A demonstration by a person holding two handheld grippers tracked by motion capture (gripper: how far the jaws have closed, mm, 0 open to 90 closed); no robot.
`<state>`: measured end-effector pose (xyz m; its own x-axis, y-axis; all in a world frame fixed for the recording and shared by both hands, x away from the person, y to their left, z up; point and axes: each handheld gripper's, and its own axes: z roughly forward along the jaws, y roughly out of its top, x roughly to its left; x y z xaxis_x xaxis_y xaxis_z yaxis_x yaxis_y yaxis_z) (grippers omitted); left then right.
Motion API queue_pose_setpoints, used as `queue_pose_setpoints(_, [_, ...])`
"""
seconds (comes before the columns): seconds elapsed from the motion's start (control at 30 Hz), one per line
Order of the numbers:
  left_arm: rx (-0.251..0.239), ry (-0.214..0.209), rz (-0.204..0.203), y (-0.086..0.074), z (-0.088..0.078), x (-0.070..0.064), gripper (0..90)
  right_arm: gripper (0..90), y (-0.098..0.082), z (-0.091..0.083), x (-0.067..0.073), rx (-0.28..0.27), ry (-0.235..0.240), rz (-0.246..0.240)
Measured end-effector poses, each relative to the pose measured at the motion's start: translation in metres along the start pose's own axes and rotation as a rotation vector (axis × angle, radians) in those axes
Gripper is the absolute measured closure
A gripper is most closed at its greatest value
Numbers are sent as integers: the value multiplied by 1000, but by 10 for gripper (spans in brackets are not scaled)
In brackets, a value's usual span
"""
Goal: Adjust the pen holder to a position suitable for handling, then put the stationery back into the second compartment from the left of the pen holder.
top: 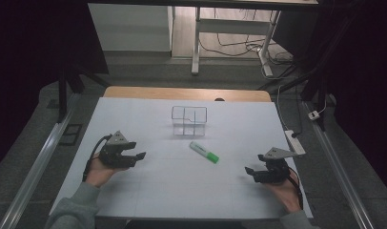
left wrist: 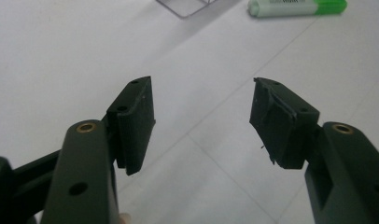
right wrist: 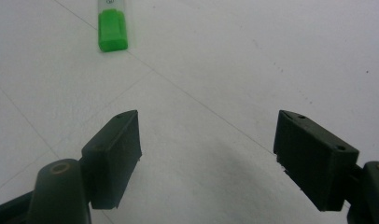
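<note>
Overhead, the green-capped white highlighter pen [top: 204, 152] lay between the left gripper [top: 140, 156] and right gripper [top: 249, 170], both gaping, holding nothing; left gripper view added a clear wire-edged box's [left wrist: 187, 6] corner beyond its fingertips.

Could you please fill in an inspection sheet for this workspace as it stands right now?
Surface: white sheet with faint grid lines covering a wooden table; flat and clean.
Job's things: green-and-white highlighter pen with green cap lying flat near the middle; clear plastic compartmented organiser box upright just beyond it, apart from it, apparently empty.
Clutter: nothing seen.
Grippers: left gripper open, nothing between its jaws; right gripper open, nothing between its jaws; both low over the sheet, either side of the pen.
Cables: black cable trailing from the left gripper; floor cables beyond the table.
Surroundings: white power strip at the right edge; dim room, grey floor.
</note>
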<state>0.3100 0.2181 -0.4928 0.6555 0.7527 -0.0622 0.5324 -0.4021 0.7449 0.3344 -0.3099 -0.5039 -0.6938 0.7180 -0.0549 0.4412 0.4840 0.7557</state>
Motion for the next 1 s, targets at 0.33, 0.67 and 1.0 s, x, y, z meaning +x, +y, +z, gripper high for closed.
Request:
queue_pose_setpoints(0.33, [13, -2, 1, -5, 0, -2, 359, 225, 2, -4, 3, -16, 18, -28])
queue_pose_setpoints(0.67, [12, 2, -27, -16, -4, 0, 350, 234, 7, -9, 5, -37, 29, -49])
queue_pose_setpoints(1.0, [14, 5, -30, -17, -4, 0, 339, 260, 27, -10, 15, -50, 66, -70])
